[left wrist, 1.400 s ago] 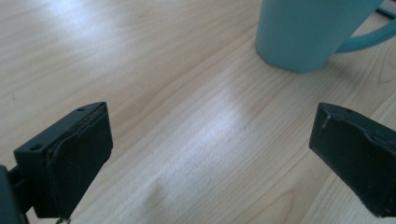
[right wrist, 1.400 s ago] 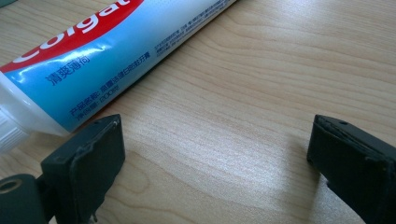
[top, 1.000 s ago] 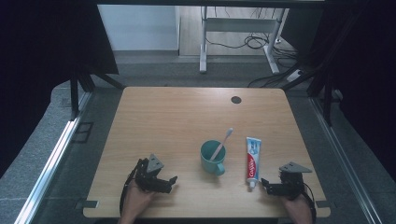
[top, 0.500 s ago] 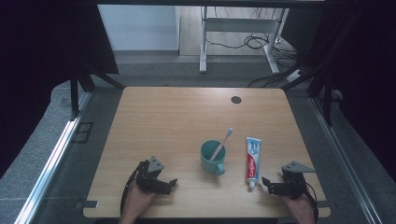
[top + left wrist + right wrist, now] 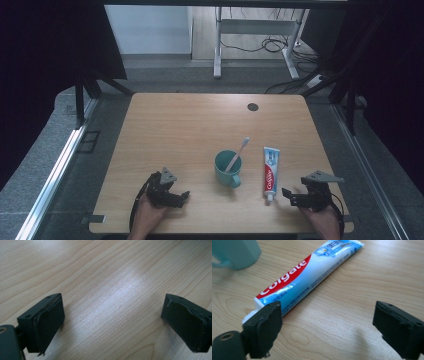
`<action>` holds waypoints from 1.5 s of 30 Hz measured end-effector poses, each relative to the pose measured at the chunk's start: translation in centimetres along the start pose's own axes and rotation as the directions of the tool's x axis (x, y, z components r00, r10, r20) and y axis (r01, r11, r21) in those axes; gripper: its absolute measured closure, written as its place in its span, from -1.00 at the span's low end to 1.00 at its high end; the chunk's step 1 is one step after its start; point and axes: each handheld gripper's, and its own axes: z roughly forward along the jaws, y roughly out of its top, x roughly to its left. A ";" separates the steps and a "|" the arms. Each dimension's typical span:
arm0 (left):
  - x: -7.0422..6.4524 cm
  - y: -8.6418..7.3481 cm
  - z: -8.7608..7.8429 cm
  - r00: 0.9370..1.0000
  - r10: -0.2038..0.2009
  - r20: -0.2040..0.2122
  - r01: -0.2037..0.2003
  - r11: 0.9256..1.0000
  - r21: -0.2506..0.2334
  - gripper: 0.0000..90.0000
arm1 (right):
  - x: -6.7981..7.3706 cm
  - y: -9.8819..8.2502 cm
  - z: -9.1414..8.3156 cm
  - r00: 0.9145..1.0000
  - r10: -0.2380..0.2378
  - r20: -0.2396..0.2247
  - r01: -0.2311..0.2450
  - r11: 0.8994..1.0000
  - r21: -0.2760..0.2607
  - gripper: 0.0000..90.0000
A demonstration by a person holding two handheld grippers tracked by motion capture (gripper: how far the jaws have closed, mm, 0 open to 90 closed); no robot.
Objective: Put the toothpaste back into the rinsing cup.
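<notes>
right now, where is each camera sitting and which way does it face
high view: above the person's side, looking forward and down on the table; both hands and the left gripper and right gripper show.
left gripper view: on the left gripper, facing bare wood; its open jaws show.
right gripper view: on the right gripper, facing the toothpaste and cup, both shared with the high view.
</notes>
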 end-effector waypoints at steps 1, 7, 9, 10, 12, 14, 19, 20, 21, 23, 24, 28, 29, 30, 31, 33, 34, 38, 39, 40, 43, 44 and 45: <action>0.0 0.0 0.0 1.000 0.000 -0.001 0.000 1.000 0.000 -0.89 | 0.0 0.1 -0.1 1.000 -0.004 -0.006 0.004 1.000 0.002 -0.68; 0.0 0.0 0.0 1.000 -0.009 -0.009 0.009 1.000 0.000 -0.89 | 0.0 0.8 -0.6 1.000 -0.005 -0.031 0.005 1.000 -0.001 -0.27; 0.0 0.0 0.0 1.000 -0.010 -0.010 0.010 1.000 0.001 -0.89 | 0.1 1.1 -0.8 0.999 -0.002 -0.049 0.001 1.000 -0.009 -0.08; 0.0 0.0 0.0 1.000 -0.011 -0.011 0.011 1.000 0.000 -0.89 | 0.1 1.3 -0.8 0.998 -0.003 -0.062 0.002 1.000 -0.012 0.00; 0.0 0.0 0.0 1.000 -0.012 -0.011 0.012 1.000 0.000 -0.89 | 0.3 1.6 -0.8 0.996 -0.012 -0.083 0.011 1.000 -0.012 0.18; -0.1 0.0 0.0 1.000 -0.013 -0.012 0.013 1.000 0.000 -0.89 | 0.5 1.9 -0.8 0.995 -0.023 -0.096 0.023 1.000 -0.006 0.36; -0.1 0.0 0.0 1.000 -0.013 -0.013 0.013 1.000 0.000 -0.89 | 1.3 2.6 -0.4 0.989 -0.070 -0.127 0.071 0.997 0.004 0.77; -0.1 0.0 0.0 1.000 -0.013 -0.013 0.013 1.000 0.000 -0.89 | 1.5 2.8 -0.3 0.988 -0.077 -0.133 0.077 0.997 0.002 0.85; -0.1 0.0 0.0 1.000 -0.013 -0.013 0.013 1.000 0.000 -0.89 | 1.6 2.9 -0.2 0.987 -0.080 -0.142 0.081 0.997 0.001 0.92; -0.1 0.0 0.0 1.000 -0.014 -0.013 0.014 1.000 0.001 -0.89 | 1.9 3.2 -0.1 0.985 -0.090 -0.150 0.091 0.996 -0.002 0.99; -0.1 0.0 0.0 1.000 -0.014 -0.013 0.014 1.000 0.001 -0.89 | 2.0 3.4 0.0 0.984 -0.093 -0.152 0.093 0.996 -0.004 0.99; -0.1 0.0 0.0 1.000 -0.015 -0.013 0.015 1.000 0.001 -0.89 | 2.6 4.2 0.5 0.980 -0.101 -0.172 0.103 0.995 0.003 0.99; -0.1 0.0 0.0 1.000 -0.016 -0.014 0.016 1.000 0.000 -0.89 | 2.8 4.3 0.6 0.978 -0.103 -0.179 0.106 0.994 0.005 0.99; -0.1 0.0 0.0 1.000 -0.016 -0.014 0.016 1.000 0.000 -0.89 | 2.9 4.5 0.8 0.977 -0.107 -0.186 0.110 0.994 0.005 0.99; -0.1 0.0 0.0 1.000 -0.016 -0.014 0.016 1.000 0.000 -0.89 | 3.1 4.6 0.9 0.975 -0.110 -0.191 0.114 0.994 0.007 0.99; -0.1 0.0 0.0 1.000 -0.016 -0.015 0.016 1.000 0.000 -0.89 | 3.5 4.9 1.3 0.973 -0.119 -0.199 0.123 0.992 0.009 0.99; -0.1 0.0 0.0 1.000 -0.016 -0.014 0.016 1.000 0.000 -0.89 | 3.7 5.0 1.4 0.972 -0.121 -0.203 0.125 0.992 0.010 0.99; -0.1 0.0 0.0 1.000 -0.016 -0.016 0.016 1.000 0.000 -0.89 | 4.4 5.1 2.2 0.967 -0.134 -0.216 0.142 0.990 0.021 0.99; -0.1 0.0 0.0 1.000 -0.016 -0.015 0.016 1.000 0.000 -0.89 | 4.5 5.1 2.4 0.966 -0.140 -0.219 0.148 0.989 0.022 0.99; -0.1 0.0 0.0 1.000 -0.016 -0.014 0.016 1.000 0.000 -0.89 | 4.7 5.1 2.6 0.965 -0.141 -0.221 0.150 0.988 0.026 0.99; -0.1 0.0 0.0 1.000 -0.016 -0.015 0.016 1.000 0.001 -0.89 | 5.0 4.9 3.2 0.962 -0.142 -0.234 0.153 0.988 0.031 0.99; -0.1 0.0 0.0 1.000 -0.017 -0.015 0.017 1.000 0.000 -0.89 | 5.0 4.9 3.3 0.961 -0.143 -0.238 0.155 0.987 0.033 0.99; -0.1 0.0 0.0 1.000 -0.017 -0.016 0.017 1.000 0.000 -0.89 | 5.1 4.8 3.5 0.960 -0.146 -0.239 0.159 0.987 0.036 0.99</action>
